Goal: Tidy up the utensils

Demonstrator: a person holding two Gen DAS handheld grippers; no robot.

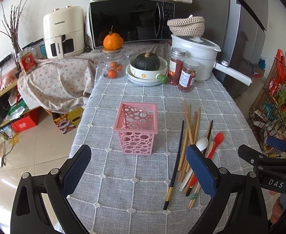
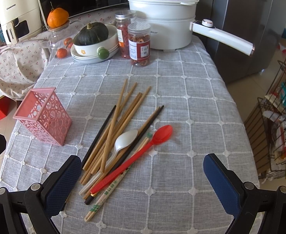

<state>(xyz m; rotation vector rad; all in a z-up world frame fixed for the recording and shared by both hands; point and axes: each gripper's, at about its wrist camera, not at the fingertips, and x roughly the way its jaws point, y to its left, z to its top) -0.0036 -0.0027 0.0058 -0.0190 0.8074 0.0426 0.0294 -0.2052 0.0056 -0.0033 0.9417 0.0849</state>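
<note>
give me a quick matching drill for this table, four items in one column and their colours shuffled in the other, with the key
Items:
1. utensil holder
2. longer spoon
3. shorter spoon
4. squash in the bowl

Colours:
A. white
B. dark green
C. pink
D. red

Pairs: 1-C, 2-D, 3-A, 4-B

Legible text, both wrist views

We read "CHANGHONG" twice on the cream air fryer (image 1: 63,32), on body and handle, far ahead-left of the left gripper; "DAS" on the right gripper (image 1: 276,183) body; jar labels and chopstick sleeve print unreadable.
</note>
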